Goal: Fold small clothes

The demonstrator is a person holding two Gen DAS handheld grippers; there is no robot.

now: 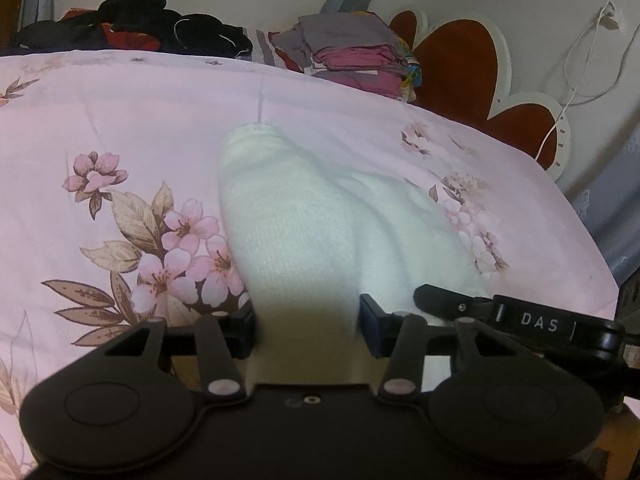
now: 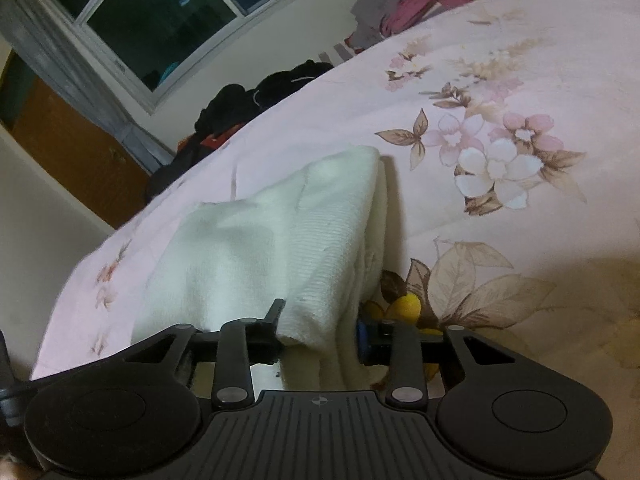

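Note:
A small white knitted garment (image 1: 304,216) lies on the pink flowered bedspread (image 1: 120,120), partly folded over itself. My left gripper (image 1: 307,330) is shut on its near edge, the cloth bunched between the two fingers. My right gripper (image 2: 320,332) is shut on another edge of the same white garment (image 2: 256,240) and holds it lifted a little off the bedspread (image 2: 520,80). The right gripper's black finger (image 1: 448,304) shows in the left wrist view, beside the cloth. A yellow patch (image 2: 408,308) shows under the garment; I cannot tell what it is.
A stack of folded grey and pink clothes (image 1: 352,56) sits at the far edge of the bed. A heap of black clothes (image 1: 160,28) lies to its left. A red and white headboard (image 1: 472,64) and a white cable (image 1: 576,80) are at the right.

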